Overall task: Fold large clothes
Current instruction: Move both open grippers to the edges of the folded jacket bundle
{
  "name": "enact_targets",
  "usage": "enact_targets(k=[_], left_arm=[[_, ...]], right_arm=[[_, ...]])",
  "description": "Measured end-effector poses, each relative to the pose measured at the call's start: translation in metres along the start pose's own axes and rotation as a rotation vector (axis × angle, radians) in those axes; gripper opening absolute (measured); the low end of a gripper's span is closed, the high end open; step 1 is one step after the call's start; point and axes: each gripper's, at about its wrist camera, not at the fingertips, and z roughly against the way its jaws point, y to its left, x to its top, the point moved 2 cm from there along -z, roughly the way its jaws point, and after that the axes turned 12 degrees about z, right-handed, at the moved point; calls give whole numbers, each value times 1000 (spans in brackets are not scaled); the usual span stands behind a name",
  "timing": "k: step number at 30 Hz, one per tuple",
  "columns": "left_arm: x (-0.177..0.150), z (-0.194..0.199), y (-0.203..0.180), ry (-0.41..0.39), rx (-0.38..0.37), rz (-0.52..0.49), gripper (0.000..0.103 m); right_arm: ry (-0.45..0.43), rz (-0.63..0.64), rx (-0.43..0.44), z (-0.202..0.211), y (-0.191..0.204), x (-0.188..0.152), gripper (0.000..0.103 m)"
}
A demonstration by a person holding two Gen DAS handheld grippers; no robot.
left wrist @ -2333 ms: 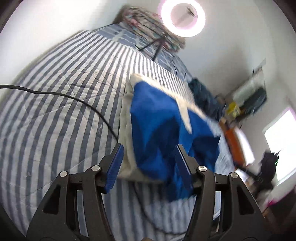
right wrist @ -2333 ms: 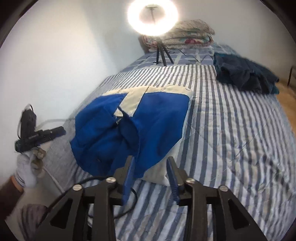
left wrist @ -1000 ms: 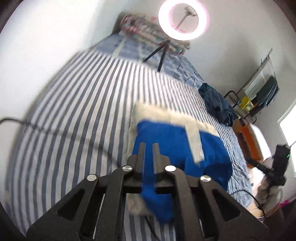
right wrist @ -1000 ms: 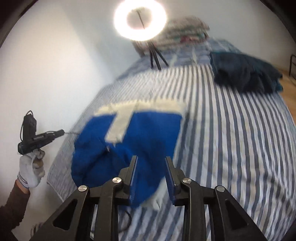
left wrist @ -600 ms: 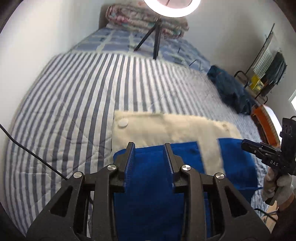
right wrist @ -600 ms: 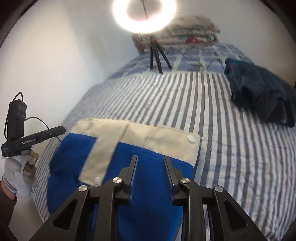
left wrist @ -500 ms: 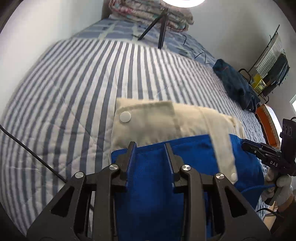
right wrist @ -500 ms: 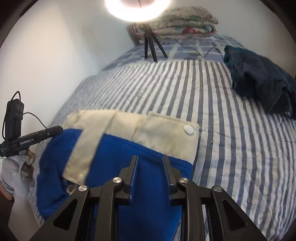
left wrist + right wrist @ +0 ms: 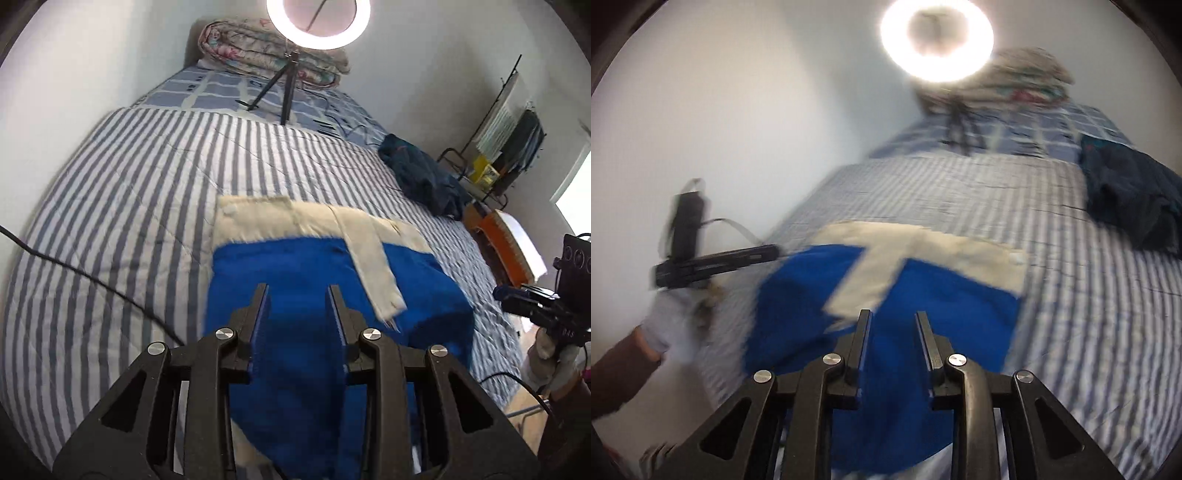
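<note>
A: L claw (image 9: 297, 288) status?

B: Released. Fingers stand apart and the jaws have just been opening. Blue fabric fills the gap in the L wrist view, but the pads do not press on it.

A: R claw (image 9: 893, 314)?

B: Also released. Its jaws have just been closing a little, yet a clear gap remains. The blue fabric shows between the fingers with no pinch visible. The R view is motion-blurred.

A: Loc. of the garment (image 9: 314, 258)?

B: Centre-bottom of both views, lying on the bed (image 9: 129, 203), directly ahead of and under both claws. The body is blue, with a cream band along the far edge. A cream strip (image 9: 373, 273) runs diagonally over the blue from that band. The near edge drops out of frame below the claws.

A: Surroundings, working outward?

B: A black cable (image 9: 92, 277) crosses the striped quilt at L of the L view. A dark blue clothes pile (image 9: 421, 177) sits at upper R on the bed, well apart from the garment. A folded quilt (image 9: 258, 51) lies at the head of the bed, top centre, and a ring light (image 9: 317, 22) on a tripod stands in front of it.

A: Operator?

B: The gloved left hand (image 9: 672, 317) appears at mid-L of the R view, at the bed's edge, w/ a dark sleeve below it.
</note>
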Motion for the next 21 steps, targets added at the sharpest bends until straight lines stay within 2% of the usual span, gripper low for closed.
enact_targets(k=[2,4,7,10,13,14,16,18,19,20,21], left_arm=[[-17,2,-2,24,-34,1,30],[-34,2,-7,44,-50,-17,30],[-55,-9,-16,64,-8,-97,30],[-62,-25,-12,93,11,-93,30],[-66,-33,-6,103,6,-86,30],[-67,-34,-5,102,2,-90,30],[-66,-35,-5,107,5,-104,30],[-64,-32,-5,116,1,-104,30],[-60,-28,-4,122,-4,-96,34],[-55,-23,0,115,-5,-82,45],[-46,-15,7,94,-13,-53,51]], right_arm=[[13,41,60,-4,20,-7,23],[37,66,72,-16,30,-13,23],[68,46,43,-39,28,-14,23],[101,42,-30,-58,17,-15,22],[189,-25,-135,-79,-11,-26,22],[209,-66,-135,-85,-20,-33,16],[207,-109,-107,-90,-26,-43,16],[205,-106,-116,-86,-23,-41,16],[198,-107,-108,-80,-21,-39,18],[183,-109,-100,-72,-19,-37,23],[160,-110,-95,-62,-18,-36,25]])
